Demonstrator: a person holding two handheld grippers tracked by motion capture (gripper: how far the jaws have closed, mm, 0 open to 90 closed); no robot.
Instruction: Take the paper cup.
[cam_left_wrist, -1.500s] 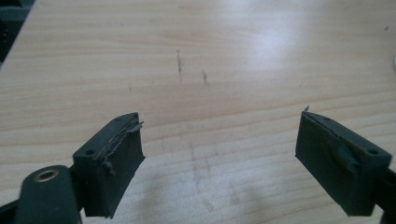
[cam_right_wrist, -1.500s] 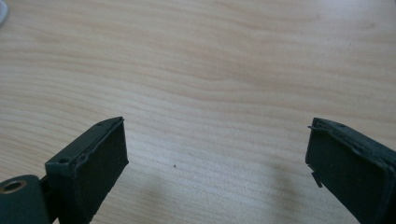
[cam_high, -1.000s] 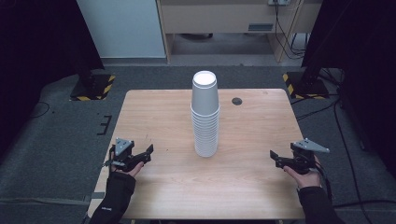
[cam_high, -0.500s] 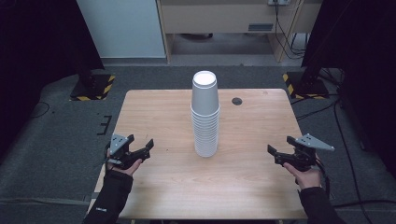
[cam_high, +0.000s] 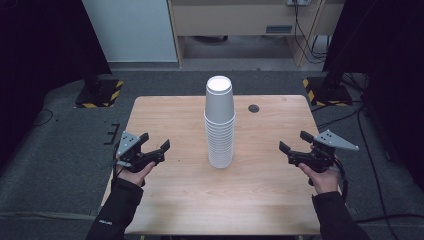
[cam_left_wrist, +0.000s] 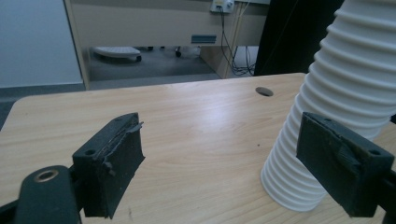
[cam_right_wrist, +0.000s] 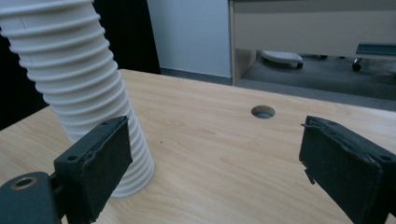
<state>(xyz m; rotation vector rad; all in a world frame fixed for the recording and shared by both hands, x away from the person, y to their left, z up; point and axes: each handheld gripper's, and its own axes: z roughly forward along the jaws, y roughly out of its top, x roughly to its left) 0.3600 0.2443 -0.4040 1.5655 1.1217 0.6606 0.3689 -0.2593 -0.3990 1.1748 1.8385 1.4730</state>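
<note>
A tall stack of white paper cups (cam_high: 219, 122) stands upside down at the middle of the wooden table (cam_high: 175, 115). My left gripper (cam_high: 156, 145) is held over the table's left side, open and empty, a hand's width from the stack. In the left gripper view the stack (cam_left_wrist: 341, 102) rises at the right, partly behind the right jaw. My right gripper (cam_high: 292, 142) hovers over the right side, open and empty, pointing toward the stack. In the right gripper view the stack (cam_right_wrist: 84, 93) stands at the left beyond the left jaw.
A round cable hole (cam_high: 254, 108) sits in the tabletop at the back right of the stack. Beyond the table is a grey carpeted floor with a desk and cables. Black stands with striped bases (cam_high: 100, 92) flank the table's far corners.
Both grippers have shifted slightly: the left a little farther from the person and toward the stack, the right a little toward the stack. Both jaws stay open.
</note>
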